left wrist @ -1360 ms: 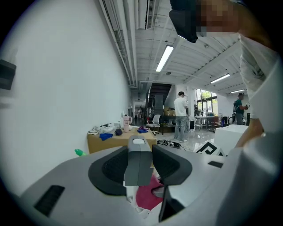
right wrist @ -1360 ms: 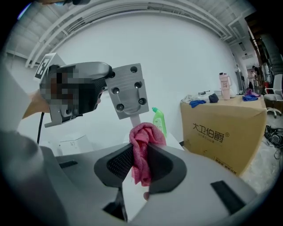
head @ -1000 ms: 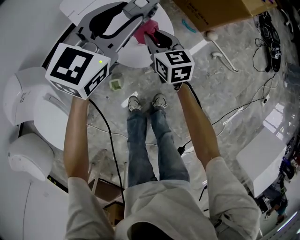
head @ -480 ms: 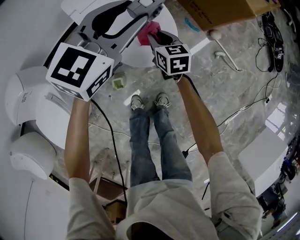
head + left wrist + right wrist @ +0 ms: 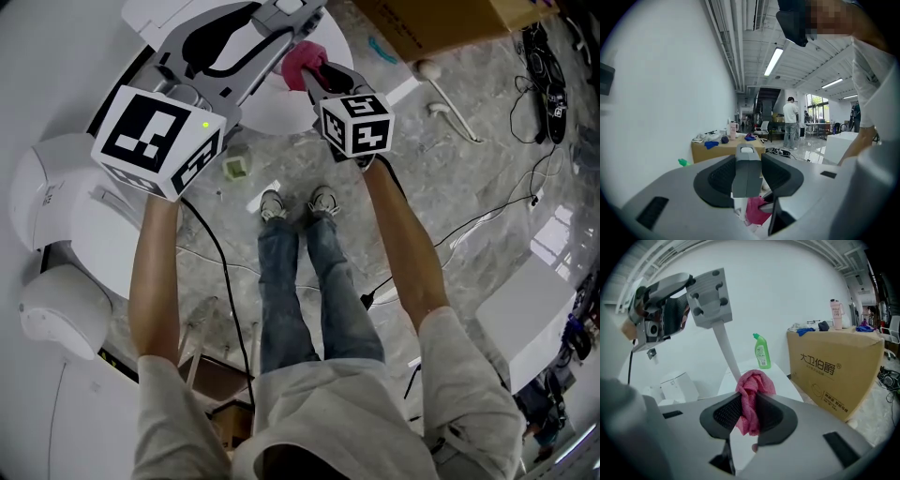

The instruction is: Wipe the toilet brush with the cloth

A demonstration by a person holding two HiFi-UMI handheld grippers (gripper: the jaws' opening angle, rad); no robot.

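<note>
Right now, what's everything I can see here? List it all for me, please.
toilet brush: one, grey handle, white shaft, clamped in left gripper
cloth: one, pink, pinched in right gripper
box: one, brown cardboard, on the floor
bottle: one, green, upright left of the box
round surface: one, white, below both grippers
cube: one, small, green, on the floor by the shoes
cables: several, black and white, across the floor
left gripper: one, grey, shut on the brush
right gripper: one, grey, shut on the cloth
arms: two, bare, stretched forward

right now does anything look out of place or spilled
Nothing spilled or damaged: toilet brush and cloth are both gripped. Only loose cables trail over the floor near the person's shoes, a possible trip hazard.
</note>
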